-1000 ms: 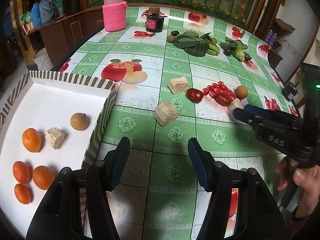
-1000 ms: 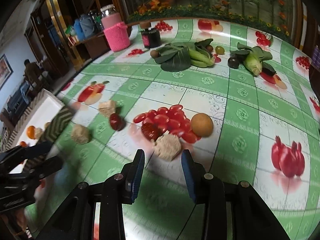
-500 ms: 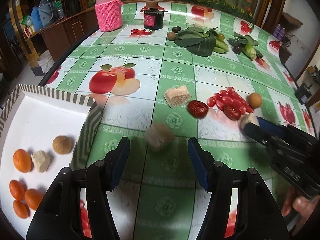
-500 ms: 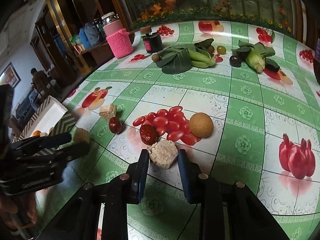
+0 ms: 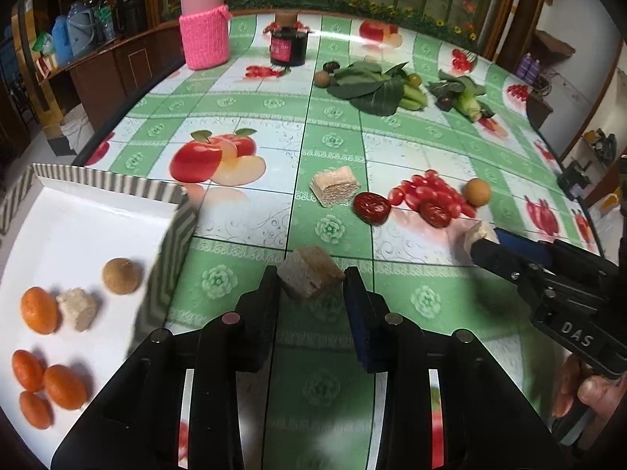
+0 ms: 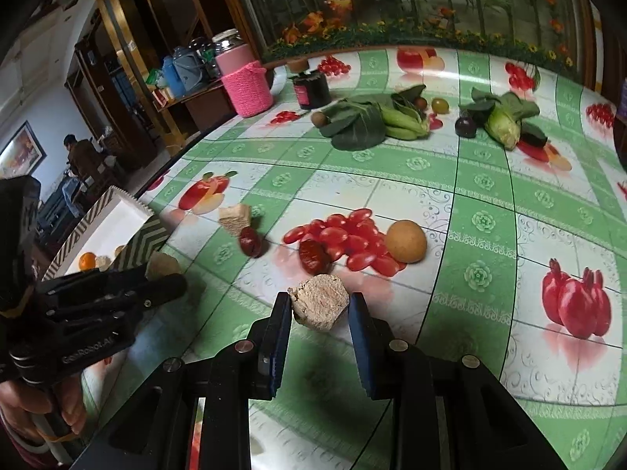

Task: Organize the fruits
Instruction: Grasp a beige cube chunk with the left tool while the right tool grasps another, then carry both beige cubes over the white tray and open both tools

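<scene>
My left gripper (image 5: 311,274) has its jaws closing, and the pads press both sides of a tan crumbly block (image 5: 309,278) just right of the striped white tray (image 5: 98,184). The tray holds several small orange fruits (image 5: 39,309), a round brown fruit (image 5: 121,276) and another tan block (image 5: 78,307). My right gripper (image 6: 319,301) is shut on a second tan block (image 6: 319,305) in front of a red date (image 6: 313,254) and a round tan fruit (image 6: 405,241). A third tan block (image 5: 335,186) and another date (image 5: 371,207) lie between the grippers.
At the back of the fruit-print tablecloth stand a pink-sleeved jar (image 5: 203,35) and a dark jar (image 5: 288,49), with leafy greens (image 5: 372,86) and a corn cob (image 5: 468,102) to their right. The table's left edge runs beside the tray. A person (image 6: 80,156) stands in the far room.
The left gripper moved forward over its block and its jaws came together on it. The right jaws closed on their block about half a second ago and have kept hold.
</scene>
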Demonstrator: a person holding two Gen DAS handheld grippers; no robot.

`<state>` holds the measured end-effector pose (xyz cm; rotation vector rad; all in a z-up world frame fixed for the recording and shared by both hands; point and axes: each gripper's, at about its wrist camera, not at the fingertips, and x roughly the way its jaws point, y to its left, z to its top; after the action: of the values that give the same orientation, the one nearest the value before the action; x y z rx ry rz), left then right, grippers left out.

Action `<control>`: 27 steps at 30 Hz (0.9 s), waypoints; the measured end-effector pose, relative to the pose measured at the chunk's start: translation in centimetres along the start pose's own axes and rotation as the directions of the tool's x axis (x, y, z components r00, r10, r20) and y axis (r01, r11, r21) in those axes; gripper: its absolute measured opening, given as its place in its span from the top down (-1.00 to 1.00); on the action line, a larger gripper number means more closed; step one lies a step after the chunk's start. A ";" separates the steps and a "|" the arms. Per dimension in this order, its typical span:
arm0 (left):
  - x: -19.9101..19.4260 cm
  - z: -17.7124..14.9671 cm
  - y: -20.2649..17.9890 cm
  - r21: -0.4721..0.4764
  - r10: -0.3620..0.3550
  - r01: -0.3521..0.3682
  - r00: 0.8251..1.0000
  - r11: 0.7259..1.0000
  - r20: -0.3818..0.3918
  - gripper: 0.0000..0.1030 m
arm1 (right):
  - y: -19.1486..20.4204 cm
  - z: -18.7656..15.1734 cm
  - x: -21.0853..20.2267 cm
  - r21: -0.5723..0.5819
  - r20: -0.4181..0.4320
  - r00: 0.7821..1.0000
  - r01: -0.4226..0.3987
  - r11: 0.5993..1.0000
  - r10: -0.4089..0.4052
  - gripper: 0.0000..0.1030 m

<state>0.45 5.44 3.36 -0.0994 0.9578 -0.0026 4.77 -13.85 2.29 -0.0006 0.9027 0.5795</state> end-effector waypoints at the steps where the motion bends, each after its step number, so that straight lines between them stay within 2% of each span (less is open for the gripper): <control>1: -0.5 -0.2 0.1 0.003 0.001 -0.001 1.000 1.000 0.006 0.37 | 0.4 -0.2 -0.3 -0.005 0.004 1.000 -0.001 1.000 0.001 0.43; 8: -3.8 -2.0 1.6 0.001 0.002 -0.002 0.999 1.000 0.033 0.37 | 2.7 -1.9 -2.2 0.004 0.039 0.999 -0.033 0.999 0.033 0.43; 13: -5.9 -3.6 3.1 0.003 0.027 -0.027 0.998 1.000 0.058 0.37 | 5.0 -2.4 -3.1 -0.007 0.060 0.996 -0.058 0.998 0.059 0.44; 19: -8.0 -5.0 5.8 -0.014 0.101 -0.100 0.989 0.995 0.106 0.37 | 8.7 -2.4 -3.0 -0.052 0.063 0.993 -0.095 0.994 0.099 0.44; 27: -10.4 -6.4 10.0 -0.069 0.201 -0.193 0.968 0.979 0.147 0.36 | 14.4 -1.9 -1.9 -0.139 0.042 0.986 -0.155 0.978 0.162 0.44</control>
<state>-11.19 15.35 7.32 -0.0531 0.8102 0.2122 -4.43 -3.01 5.90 -0.0353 0.8147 0.7851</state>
